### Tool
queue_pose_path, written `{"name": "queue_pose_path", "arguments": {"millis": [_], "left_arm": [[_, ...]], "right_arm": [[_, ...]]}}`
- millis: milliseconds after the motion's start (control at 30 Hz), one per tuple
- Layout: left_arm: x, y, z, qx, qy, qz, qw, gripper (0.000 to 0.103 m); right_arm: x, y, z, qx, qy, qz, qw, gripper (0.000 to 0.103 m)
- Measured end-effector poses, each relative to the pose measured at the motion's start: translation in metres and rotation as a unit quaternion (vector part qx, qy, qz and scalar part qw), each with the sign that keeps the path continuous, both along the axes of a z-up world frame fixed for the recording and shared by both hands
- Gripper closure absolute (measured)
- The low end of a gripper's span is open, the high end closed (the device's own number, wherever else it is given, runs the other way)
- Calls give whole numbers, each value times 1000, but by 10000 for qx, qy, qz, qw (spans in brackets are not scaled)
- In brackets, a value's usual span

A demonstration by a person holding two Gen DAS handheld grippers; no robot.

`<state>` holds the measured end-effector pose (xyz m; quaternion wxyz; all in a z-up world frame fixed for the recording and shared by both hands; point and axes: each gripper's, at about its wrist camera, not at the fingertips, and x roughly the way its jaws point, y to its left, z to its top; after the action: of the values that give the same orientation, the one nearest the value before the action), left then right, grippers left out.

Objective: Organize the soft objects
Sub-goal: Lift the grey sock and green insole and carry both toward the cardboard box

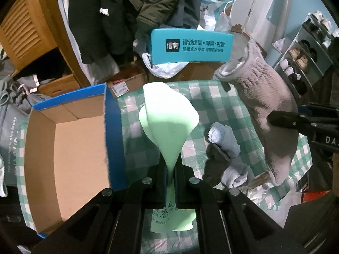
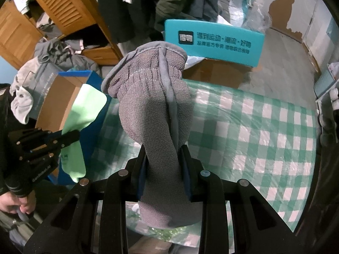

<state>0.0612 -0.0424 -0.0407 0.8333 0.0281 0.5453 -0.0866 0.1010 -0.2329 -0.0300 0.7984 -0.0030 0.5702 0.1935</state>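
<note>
Left wrist view shows the left gripper (image 1: 172,169) clamped narrow on a light green cloth (image 1: 169,116), which stands up from the jaws with its long axis running away from the camera and fans out wide at the far end; a printed tail of it hangs below the jaws on the near side. Just left of the cloth sits an open cardboard box (image 1: 42,148) with a blue rim, its brown inside bare as far as can be seen. On the green checked tablecloth (image 1: 135,131), right of the cloth, lies a small heap of rolled pale blue and dark socks (image 1: 224,148). Farther right, the right gripper (image 1: 281,119) holds a grey fleece glove (image 1: 264,97) in the air, its white-lined cuff pointing to the far side and its other end hanging down toward the table. Right wrist view shows the same glove (image 2: 154,105) upright between the right gripper's (image 2: 164,169) jaws, which are closed snugly on its narrow part; the cuff is at the far end and the long axis runs near to far. At the left, the left gripper (image 2: 70,136) holds the green cloth (image 2: 84,110) over the blue-rimmed box (image 2: 93,78). A teal box lid with printed lettering (image 2: 211,42) stands beyond the table.
</note>
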Motion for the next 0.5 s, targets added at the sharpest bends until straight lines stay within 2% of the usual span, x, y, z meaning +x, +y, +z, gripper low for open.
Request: {"name": "queue_pose_path", "arguments": {"millis": [500], "left_arm": [[-12, 49, 19, -85, -201, 264, 9994, 98]], "right_arm": [[-1, 60, 20, 139, -106, 433, 9989, 75]]}}
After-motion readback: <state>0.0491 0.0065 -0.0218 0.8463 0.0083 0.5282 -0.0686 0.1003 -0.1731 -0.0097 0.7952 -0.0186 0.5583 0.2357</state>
